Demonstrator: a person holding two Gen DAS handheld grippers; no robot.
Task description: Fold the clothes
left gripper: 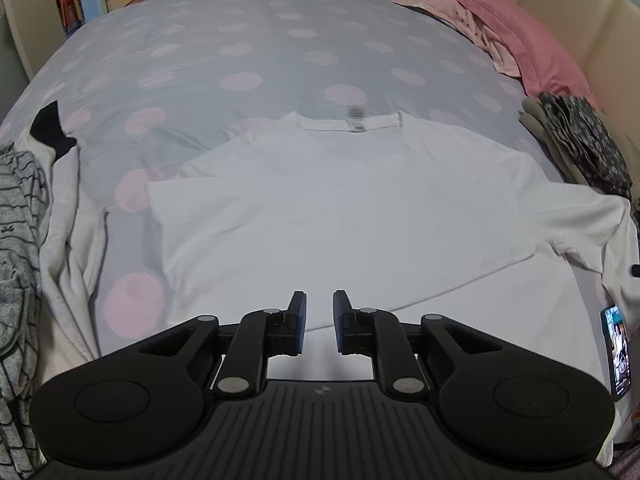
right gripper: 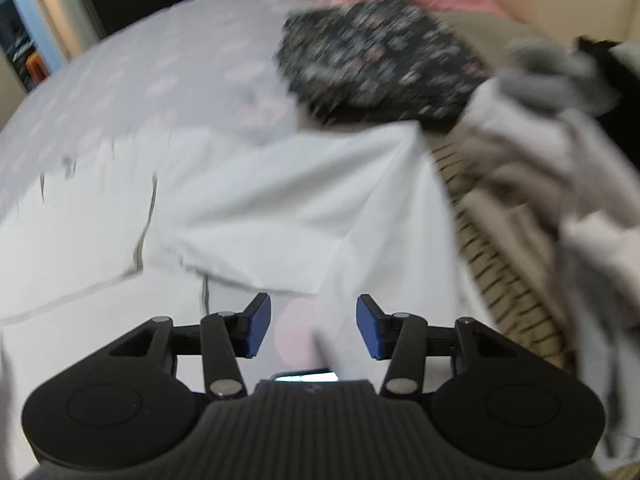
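Left wrist: white T-shirt [left gripper: 340, 208] flat on bed [left gripper: 240, 60], both hand-held grippers empty.

Dim, even indoor light; left view sharp (edges fisheye-bent), right view smeared by motion blur

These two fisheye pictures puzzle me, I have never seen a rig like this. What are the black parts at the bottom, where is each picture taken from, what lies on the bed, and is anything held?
The black parts are hand-held claws, one in each of a person's hands, each with a camera looking out along its two fingers. One picture looks past the left claw, the other, blurred, past the right claw. Both claws are open and hold nothing.

On the dotted bedcover a white T-shirt lies spread flat, collar away from the camera. The right claw hangs over its sleeve. Around it: a dark flowered garment, a pink pillow, striped grey clothing and a phone.
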